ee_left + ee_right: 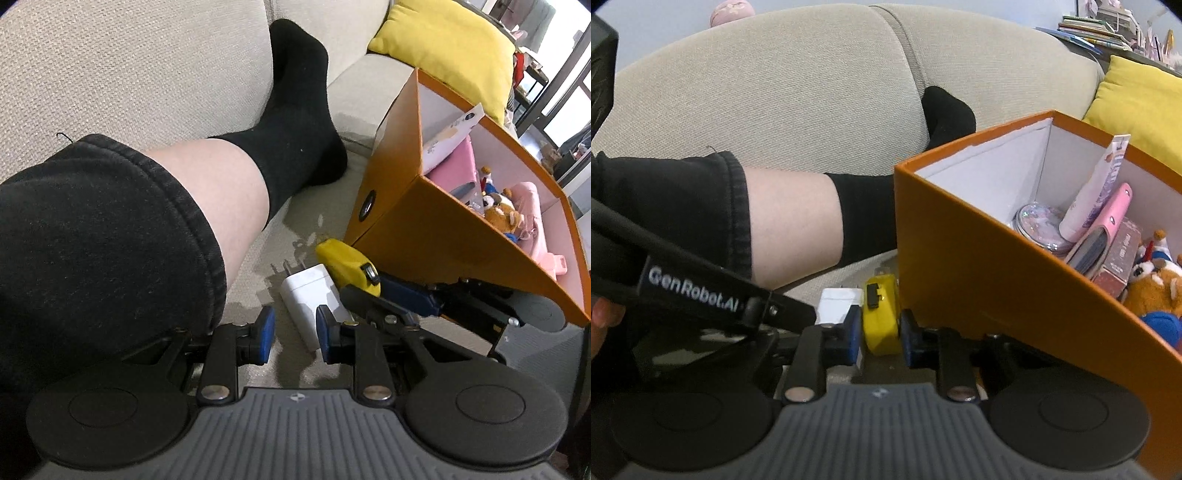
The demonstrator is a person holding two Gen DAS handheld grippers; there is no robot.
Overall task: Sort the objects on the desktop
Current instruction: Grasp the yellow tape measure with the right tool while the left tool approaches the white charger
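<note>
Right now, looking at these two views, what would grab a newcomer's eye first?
The big orange box, open and packed with a plush toy and pink things, sits on the beige sofa. Beside its near wall, the right gripper closes on a yellow tape measure, next to a white charger. A bare leg in a black sock stretches behind.

One orange box [960,236], one white charger [310,295], one yellow tape measure [881,317] (beside the box), one yellow cushion [443,55].
</note>
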